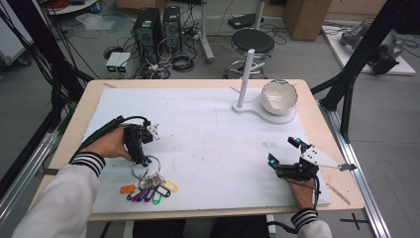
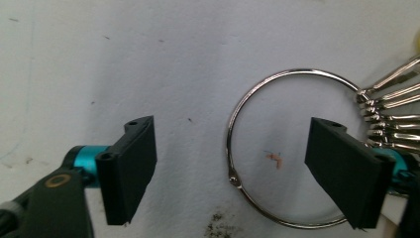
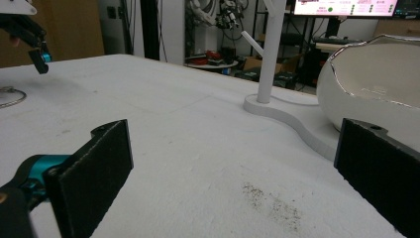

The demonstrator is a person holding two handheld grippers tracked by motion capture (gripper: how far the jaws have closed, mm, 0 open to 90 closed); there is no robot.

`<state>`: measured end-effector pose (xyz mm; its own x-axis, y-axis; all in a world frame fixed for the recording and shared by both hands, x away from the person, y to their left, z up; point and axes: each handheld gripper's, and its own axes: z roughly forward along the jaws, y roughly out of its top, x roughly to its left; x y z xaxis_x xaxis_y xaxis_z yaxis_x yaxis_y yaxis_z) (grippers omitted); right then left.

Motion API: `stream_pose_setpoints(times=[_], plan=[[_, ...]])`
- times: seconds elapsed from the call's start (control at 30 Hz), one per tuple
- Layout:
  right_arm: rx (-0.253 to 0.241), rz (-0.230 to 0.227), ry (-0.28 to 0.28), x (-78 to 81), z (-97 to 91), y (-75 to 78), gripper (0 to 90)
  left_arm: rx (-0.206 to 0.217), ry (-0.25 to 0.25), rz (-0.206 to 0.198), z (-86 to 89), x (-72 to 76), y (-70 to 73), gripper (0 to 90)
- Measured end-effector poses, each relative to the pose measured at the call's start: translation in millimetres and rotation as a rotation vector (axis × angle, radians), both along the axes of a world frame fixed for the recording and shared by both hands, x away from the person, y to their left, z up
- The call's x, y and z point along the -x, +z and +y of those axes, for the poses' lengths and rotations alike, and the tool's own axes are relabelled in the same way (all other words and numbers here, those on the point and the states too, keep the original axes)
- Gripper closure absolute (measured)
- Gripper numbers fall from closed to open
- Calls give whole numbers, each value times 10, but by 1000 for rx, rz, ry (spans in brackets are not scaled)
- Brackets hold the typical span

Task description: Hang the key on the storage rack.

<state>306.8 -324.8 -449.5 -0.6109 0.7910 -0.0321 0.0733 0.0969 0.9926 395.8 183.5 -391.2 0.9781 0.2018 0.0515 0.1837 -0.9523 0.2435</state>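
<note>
Hovering in the high view, the left gripper sits over the key ring on the surface; left gripper view: unclenched jaws straddle the ring's near rim; right gripper released, far off.

A wooden table is carrying a white sheet that is covering most of its top. Lying on the sheet: a key ring with coloured tags near the front left, and a white stand with a post, holding a bowl, at the back right.
</note>
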Motion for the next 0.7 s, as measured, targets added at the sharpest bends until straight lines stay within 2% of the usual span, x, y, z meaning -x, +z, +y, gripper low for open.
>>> stream_pose_setpoints(times=[0.23, 0.4, 0.5, 0.57, 0.7], plan=[[1, 0, 0, 0, -1, 0, 12, -33, 5, 20, -1, -6, -18, 262], [0, 2, 1, 3, -1, 0, 12, -61, 3, 38, 0, -11, -30, 358], [4, -3, 1, 0, 0, 0, 12, -59, 10, 40, -4, -8, -33, 376], [3, -1, 2, 2, -1, 0, 12, -66, 3, 44, -2, -9, -39, 424], [4, -3, 0, 1, 0, 0, 12, -77, 21, 43, -1, -15, -45, 482]])
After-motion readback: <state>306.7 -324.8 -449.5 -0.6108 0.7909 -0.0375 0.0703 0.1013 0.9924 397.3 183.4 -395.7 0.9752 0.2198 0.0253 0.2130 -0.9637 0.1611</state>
